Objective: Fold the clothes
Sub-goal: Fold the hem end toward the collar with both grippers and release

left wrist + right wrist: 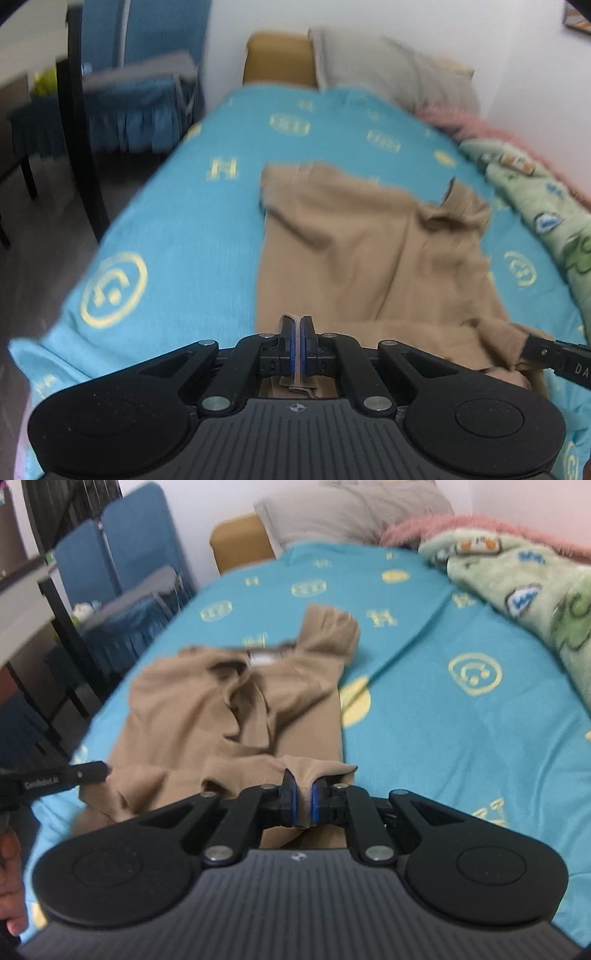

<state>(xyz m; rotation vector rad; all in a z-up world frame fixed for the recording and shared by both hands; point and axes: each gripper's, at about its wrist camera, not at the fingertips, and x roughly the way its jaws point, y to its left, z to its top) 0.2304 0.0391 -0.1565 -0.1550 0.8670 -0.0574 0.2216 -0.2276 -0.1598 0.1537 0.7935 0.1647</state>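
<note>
Bed [177, 229] under a turquoise sheet with yellow motifs, grey pillow [388, 70] at the far end, green patterned blanket [517, 587] along the right edge. Tan garment [351, 251] lies rumpled mid-bed, near hem lifted toward both cameras. Left claw [296, 332] pinched tight on a thin fold of the near hem; right claw [301, 794] clamped on a thicker bunch of it, just beside.

A bed [177, 221] in a turquoise sheet is carrying a tan garment [351, 240], with a green blanket [517, 579] lying right of the garment and a grey pillow [351, 513] beyond it.
</note>
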